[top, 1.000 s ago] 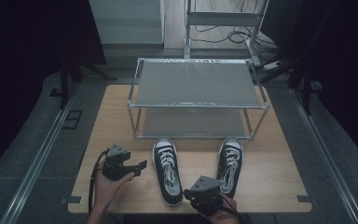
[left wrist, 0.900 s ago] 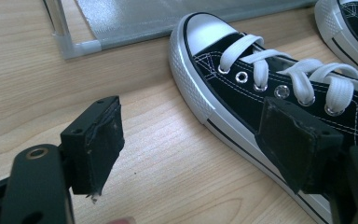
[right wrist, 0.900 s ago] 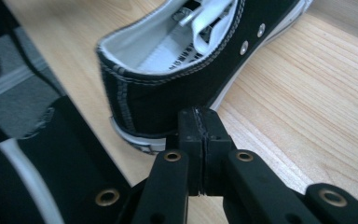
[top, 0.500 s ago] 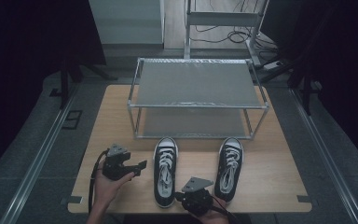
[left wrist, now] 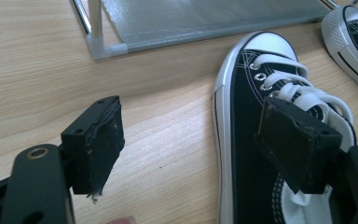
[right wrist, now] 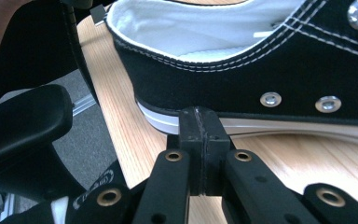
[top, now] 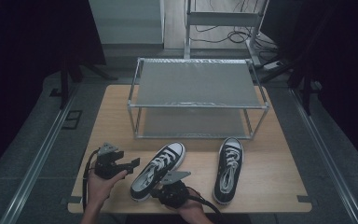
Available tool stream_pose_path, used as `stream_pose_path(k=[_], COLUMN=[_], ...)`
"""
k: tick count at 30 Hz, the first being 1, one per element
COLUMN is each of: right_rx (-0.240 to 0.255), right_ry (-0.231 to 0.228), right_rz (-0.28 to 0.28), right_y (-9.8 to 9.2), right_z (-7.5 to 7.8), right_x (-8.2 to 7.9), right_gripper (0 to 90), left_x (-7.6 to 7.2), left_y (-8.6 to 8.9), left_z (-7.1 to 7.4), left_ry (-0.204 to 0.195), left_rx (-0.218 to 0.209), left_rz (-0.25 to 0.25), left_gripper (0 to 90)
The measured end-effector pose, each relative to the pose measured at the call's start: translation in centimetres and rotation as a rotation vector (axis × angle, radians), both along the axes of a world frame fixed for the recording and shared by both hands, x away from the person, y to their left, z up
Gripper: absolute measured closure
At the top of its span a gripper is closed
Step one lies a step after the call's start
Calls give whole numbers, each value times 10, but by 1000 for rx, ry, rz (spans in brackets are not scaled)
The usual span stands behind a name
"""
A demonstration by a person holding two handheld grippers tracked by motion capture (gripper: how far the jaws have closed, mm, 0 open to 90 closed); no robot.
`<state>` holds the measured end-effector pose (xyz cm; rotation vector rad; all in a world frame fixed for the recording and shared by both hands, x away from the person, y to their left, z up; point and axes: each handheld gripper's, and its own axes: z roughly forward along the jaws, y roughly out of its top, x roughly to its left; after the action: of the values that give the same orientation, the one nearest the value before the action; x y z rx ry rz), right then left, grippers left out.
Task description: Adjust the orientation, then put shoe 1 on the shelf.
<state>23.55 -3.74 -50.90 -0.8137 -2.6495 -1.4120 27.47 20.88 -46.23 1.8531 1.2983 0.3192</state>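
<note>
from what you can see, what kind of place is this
Probably a lab or studio set up for recording, not a home: dark curtains around a lone table, loose cables on the floor, a shoe rack staged as a prop.

Against my right claw's matt black plastic pads, pressed together, sits the black canvas sneaker: woven cloth, white stitching, shiny metal eyelets, smooth white rubber sole. Under my claws lies the pale wood-grain tabletop, smooth and matt. Beyond stands the grey metal-tube shelf rack.
</note>
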Motion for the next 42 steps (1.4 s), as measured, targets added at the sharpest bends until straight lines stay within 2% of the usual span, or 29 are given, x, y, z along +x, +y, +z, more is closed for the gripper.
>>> stream_pose_path(k=[5, 7, 8, 10, 15, 19, 20, 21, 26, 30, 35, 38, 42], right_rx=[13, 26, 29, 37, 68, 80, 92, 92, 100, 102, 108, 116, 128], right_ry=[-6, -22, -45, -101, -181, -223, -232, -232, -238, -230, -216, -206, -202], right_rz=[-2, -16, -29, -62, -137, -194, -227, -227, -288, -330, -362, -377, -405], right_y=[-3, -11, -15, -28, -60, -91, -108, -108, -143, -161, -174, -180, -189], right_z=[3, 10, 16, 30, 62, 78, 82, 82, 86, 87, 85, 84, 84], right_x=[-2, -5, -7, -12, -17, -17, -16, -16, -10, -1, 6, 9, 12], right_gripper=[851, 810, 767, 721, 564, 527, 523, 523, 518, 518, 517, 517, 517], left_x=[0, 0, 0, -1, -2, -5, -6, -7, -11, -12, -11, -10, -6], left_y=[4, 4, 4, 3, 0, -3, -4, -4, -10, -15, -27, -36, -47], left_z=[1, 1, 1, 2, 7, 10, 11, 11, 20, 25, 24, 24, 23], left_ry=[-1, -2, -3, -2, -13, -17, -17, -16, -23, -27, -5, 9, 30], left_rx=[-8, -12, -11, -11, -19, -19, -21, -24, -24, -36, -44, -33, -12], left_rz=[2, 2, -3, -6, -22, -33, -37, -43, -72, -116, -171, -212, -234], left_gripper=[226, 226, 226, 225, 225, 224, 218, 218, 187, 182, 172, 166, 157])
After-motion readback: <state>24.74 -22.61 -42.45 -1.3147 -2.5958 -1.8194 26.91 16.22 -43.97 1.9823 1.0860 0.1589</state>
